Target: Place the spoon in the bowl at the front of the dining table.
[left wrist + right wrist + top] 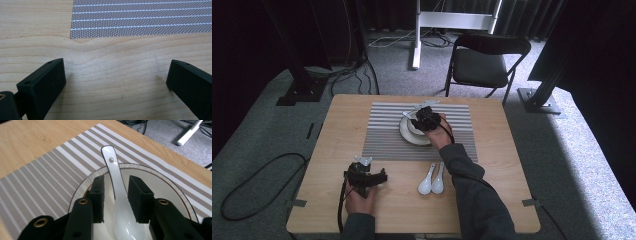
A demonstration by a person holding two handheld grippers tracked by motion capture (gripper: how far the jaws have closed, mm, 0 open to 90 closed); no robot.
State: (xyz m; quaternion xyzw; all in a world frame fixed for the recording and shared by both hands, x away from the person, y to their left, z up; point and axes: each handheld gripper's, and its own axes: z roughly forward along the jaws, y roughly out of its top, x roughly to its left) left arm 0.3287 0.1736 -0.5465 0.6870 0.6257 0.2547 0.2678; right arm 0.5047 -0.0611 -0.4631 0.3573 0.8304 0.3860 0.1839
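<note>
The right tool [115, 195] was positioned over a white ceramic bowl [160, 185] with a thin brown rim line, which stood on a white plate [404, 134]. The plate rested on a grey and white striped woven placemat [382, 135] laid on the light wooden surface [507, 165]. A white ceramic soup spoon [117, 192] lay in the bowl, its scoop low inside and its handle leaning up over the far rim, where a small hole in the handle was seen. The spoon was located between the two black jaws of the right tool. A narrow gap was observed on each side of the spoon, so the pads were not pressed against it; the right tool was recorded as released.

The left tool [115, 80] was held low over bare wood near the front left part of the surface, just short of the near edge of the placemat. Its jaws were spread wide, with nothing between them.

Two further white ceramic soup spoons [432, 181] lay side by side, touching, on the bare wood just in front of the placemat, beside the person's right sleeve [472, 190].

A black folding chair [484, 62] stood on the grey carpet [257, 130] beyond the far edge of the surface.
</note>
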